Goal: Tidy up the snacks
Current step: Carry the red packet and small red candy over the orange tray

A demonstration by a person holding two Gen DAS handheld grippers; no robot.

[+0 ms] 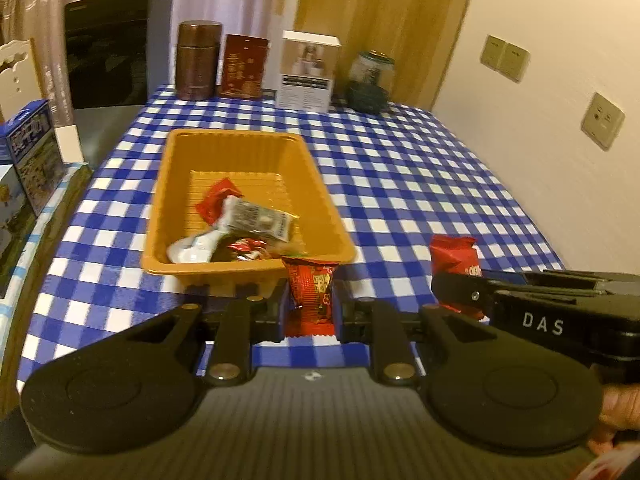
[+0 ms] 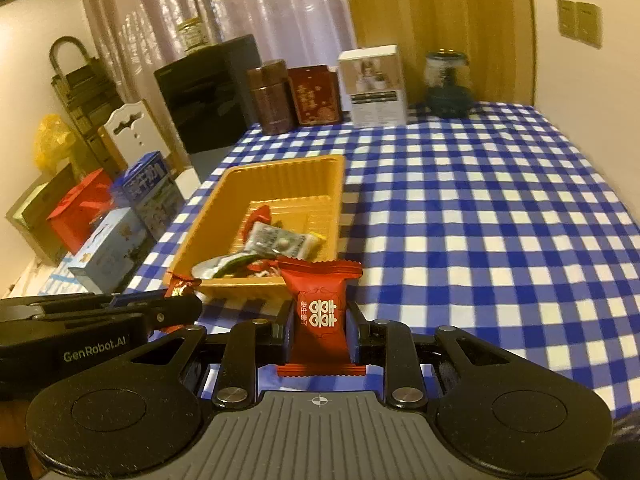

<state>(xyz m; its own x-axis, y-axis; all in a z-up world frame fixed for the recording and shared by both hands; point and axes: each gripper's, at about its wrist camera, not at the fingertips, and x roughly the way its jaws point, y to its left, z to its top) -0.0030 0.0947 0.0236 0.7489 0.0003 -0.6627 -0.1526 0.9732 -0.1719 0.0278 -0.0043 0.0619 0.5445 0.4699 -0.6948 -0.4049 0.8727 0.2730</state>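
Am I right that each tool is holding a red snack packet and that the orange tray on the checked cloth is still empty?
Not quite: the orange tray already holds several wrapped snacks, as the left wrist view shows. The rest stands: the left tool and the right tool each grip a red snack packet.

Left wrist fisheye sits just behind its own left gripper (image 1: 311,308), angled down and forward over the blue-and-white checked tablecloth (image 1: 420,168), nearly square-on to the near short wall of the orange ribbed plastic tray (image 1: 248,152), which is close ahead. Right wrist fisheye sits likewise behind the right gripper (image 2: 320,330), same downward tilt, but further right, so the tray (image 2: 280,176) lies ahead-left. Both share tray, cloth, the back row with the brown cylindrical tin (image 1: 199,65) (image 2: 269,96), and each catches the other gripper at its frame edge.
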